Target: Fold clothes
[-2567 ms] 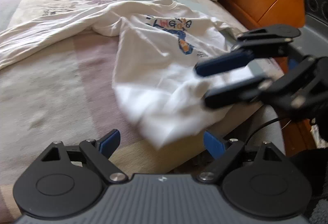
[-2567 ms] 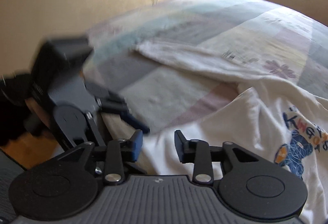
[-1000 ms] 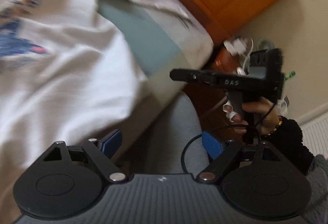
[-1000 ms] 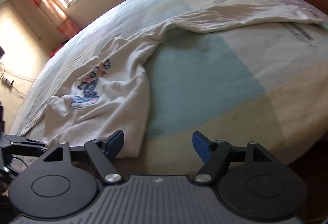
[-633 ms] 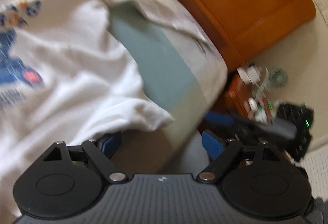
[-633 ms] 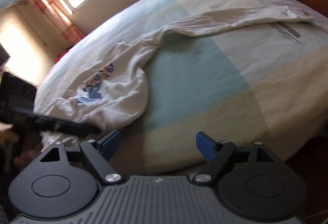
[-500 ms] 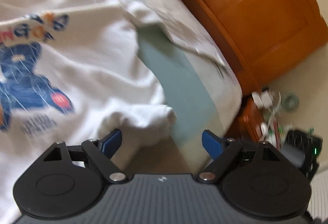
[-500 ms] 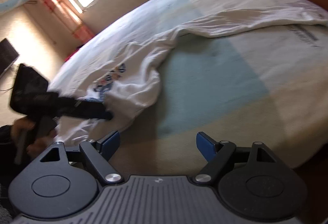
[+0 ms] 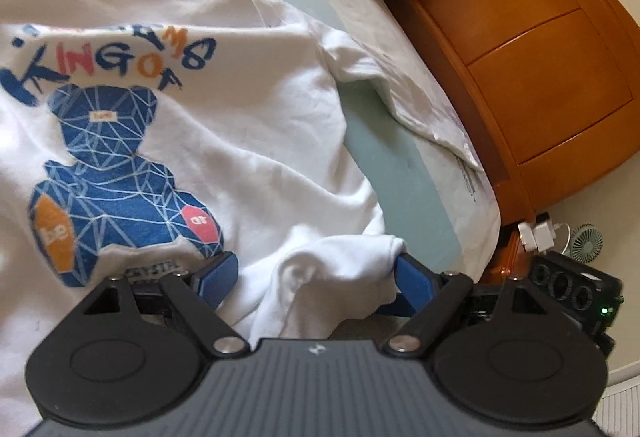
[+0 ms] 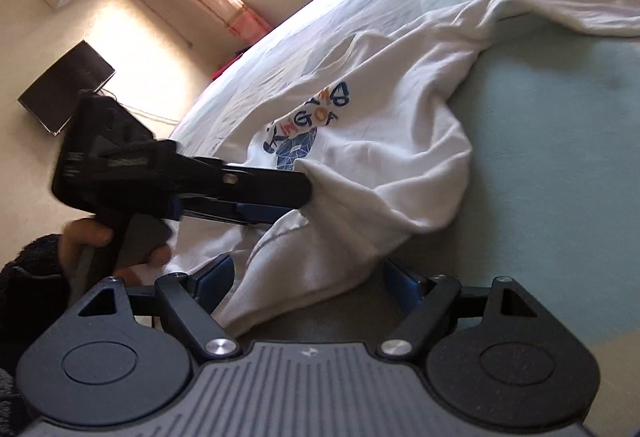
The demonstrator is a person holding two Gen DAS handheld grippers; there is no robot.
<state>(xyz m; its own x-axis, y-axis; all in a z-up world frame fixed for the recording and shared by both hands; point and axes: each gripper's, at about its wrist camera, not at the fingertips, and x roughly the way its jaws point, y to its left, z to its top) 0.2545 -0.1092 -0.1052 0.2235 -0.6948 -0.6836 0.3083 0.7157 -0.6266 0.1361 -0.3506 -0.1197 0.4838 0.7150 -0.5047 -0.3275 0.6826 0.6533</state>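
Since half a second ago both grippers have closed in on the white sweatshirt (image 9: 256,141) rumpled on the bed (image 9: 400,173), left gripper (image 9: 316,277) and right gripper (image 10: 306,277) each spread wide astride its bunched hem, so a grasp looks near.
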